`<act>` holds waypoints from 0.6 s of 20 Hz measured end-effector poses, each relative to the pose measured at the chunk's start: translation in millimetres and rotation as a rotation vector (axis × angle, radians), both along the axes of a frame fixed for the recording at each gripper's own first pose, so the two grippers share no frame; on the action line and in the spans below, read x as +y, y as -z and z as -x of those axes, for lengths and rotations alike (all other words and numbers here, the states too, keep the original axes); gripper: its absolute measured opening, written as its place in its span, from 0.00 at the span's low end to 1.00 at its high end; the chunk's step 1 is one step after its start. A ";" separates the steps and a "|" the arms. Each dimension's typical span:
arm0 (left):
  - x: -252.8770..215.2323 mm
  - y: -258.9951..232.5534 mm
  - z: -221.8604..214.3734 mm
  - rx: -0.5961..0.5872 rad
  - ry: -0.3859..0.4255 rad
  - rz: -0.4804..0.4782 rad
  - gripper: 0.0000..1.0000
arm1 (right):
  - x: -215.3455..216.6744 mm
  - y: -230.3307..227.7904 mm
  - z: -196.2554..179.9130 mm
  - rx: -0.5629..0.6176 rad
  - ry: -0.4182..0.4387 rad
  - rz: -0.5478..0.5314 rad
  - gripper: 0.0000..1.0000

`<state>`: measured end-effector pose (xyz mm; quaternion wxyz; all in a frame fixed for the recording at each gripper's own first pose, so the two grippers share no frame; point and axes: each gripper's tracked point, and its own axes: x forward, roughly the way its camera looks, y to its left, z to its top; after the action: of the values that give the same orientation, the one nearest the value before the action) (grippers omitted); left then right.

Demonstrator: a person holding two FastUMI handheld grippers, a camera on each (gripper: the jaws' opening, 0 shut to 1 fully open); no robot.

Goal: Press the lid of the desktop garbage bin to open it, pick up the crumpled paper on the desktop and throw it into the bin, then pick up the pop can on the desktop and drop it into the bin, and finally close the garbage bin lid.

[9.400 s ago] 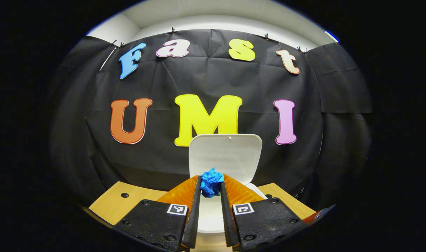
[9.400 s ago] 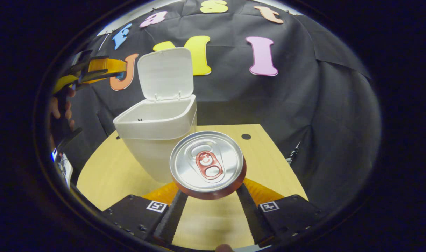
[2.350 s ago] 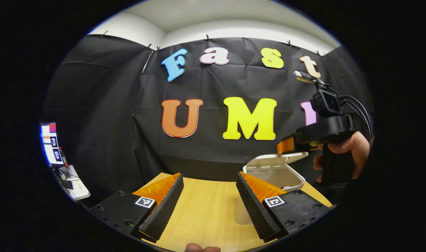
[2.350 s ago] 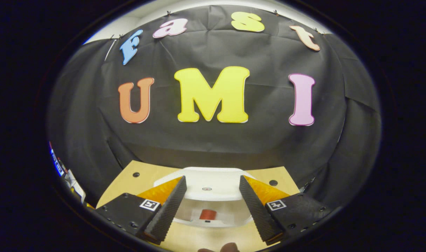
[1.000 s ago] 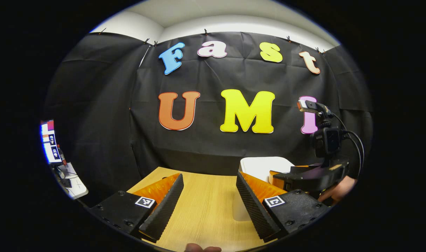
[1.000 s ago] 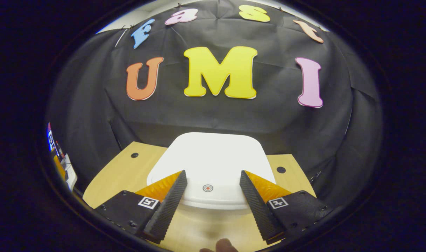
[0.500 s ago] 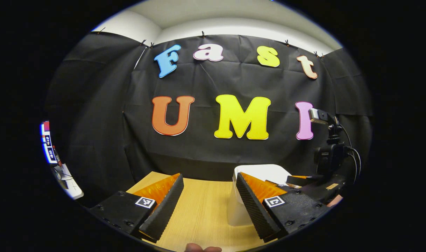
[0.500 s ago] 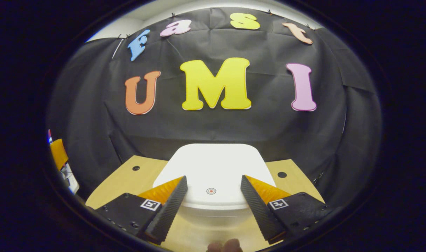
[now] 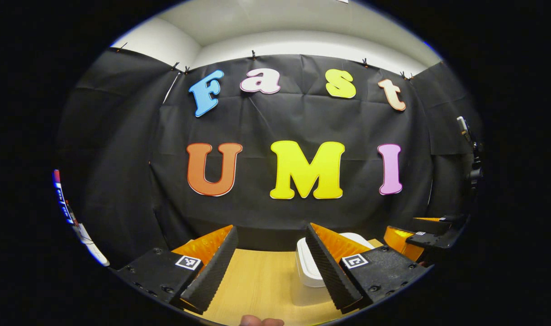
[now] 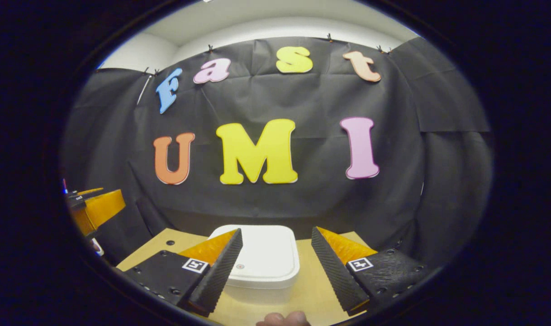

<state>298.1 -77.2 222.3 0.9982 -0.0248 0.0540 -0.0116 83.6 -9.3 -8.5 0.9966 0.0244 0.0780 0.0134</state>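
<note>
The white desktop bin [image 10: 262,267] stands on the wooden desk with its lid [image 10: 266,253] down flat. My right gripper [image 10: 275,262] is open, held back from the bin and above desk level, with nothing between its fingers. In the left gripper view the bin [image 9: 309,276] peeks out behind the right finger of my left gripper [image 9: 268,265], which is open and empty over the desk. The right gripper [image 9: 431,235] also appears at the far right of that view, and the left gripper [image 10: 92,206] at the far left of the right gripper view. The paper and the can are hidden.
The wooden desk [image 10: 316,290] has small round holes [image 10: 167,242] near its back edge and ends at the black cloth wall. A bright screen [image 9: 60,199] stands off to the left of the booth. A fingertip [image 9: 262,321] of the holding hand shows at the bottom.
The lid went from half raised to fully shut under the right gripper. Since then the right gripper has drawn back and up from the lid, and the left gripper has tilted slightly away.
</note>
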 end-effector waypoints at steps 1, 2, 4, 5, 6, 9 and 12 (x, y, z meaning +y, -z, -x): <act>-3.7 -5.9 -1.2 -0.004 0.008 0.010 0.97 | -6.9 -10.7 3.9 -0.023 0.009 0.006 0.95; -6.7 -12.2 -2.7 -0.011 0.016 0.012 0.97 | -10.5 -22.5 7.0 -0.043 0.010 0.003 0.95; -12.8 -23.7 -5.0 -0.030 0.036 -0.003 0.97 | -13.3 -41.5 11.7 -0.080 0.013 0.010 0.96; -13.5 -27.4 -3.5 -0.030 0.028 -0.025 0.96 | -16.6 -52.3 13.2 -0.100 0.026 0.019 0.95; -16.0 -29.4 -1.5 -0.028 0.026 -0.020 0.97 | -14.0 -59.9 15.9 -0.109 0.023 0.018 0.95; -26.3 -36.3 2.4 -0.039 0.035 -0.014 0.97 | -6.9 -67.5 23.3 -0.126 0.003 0.029 0.96; -24.7 -35.3 3.1 -0.051 0.007 -0.012 0.97 | -6.2 -65.6 29.5 -0.126 0.016 0.021 0.95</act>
<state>295.0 -101.8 257.6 0.9993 -0.0181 0.0284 -0.0153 54.1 -15.5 57.1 0.9998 0.0136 0.0150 0.0062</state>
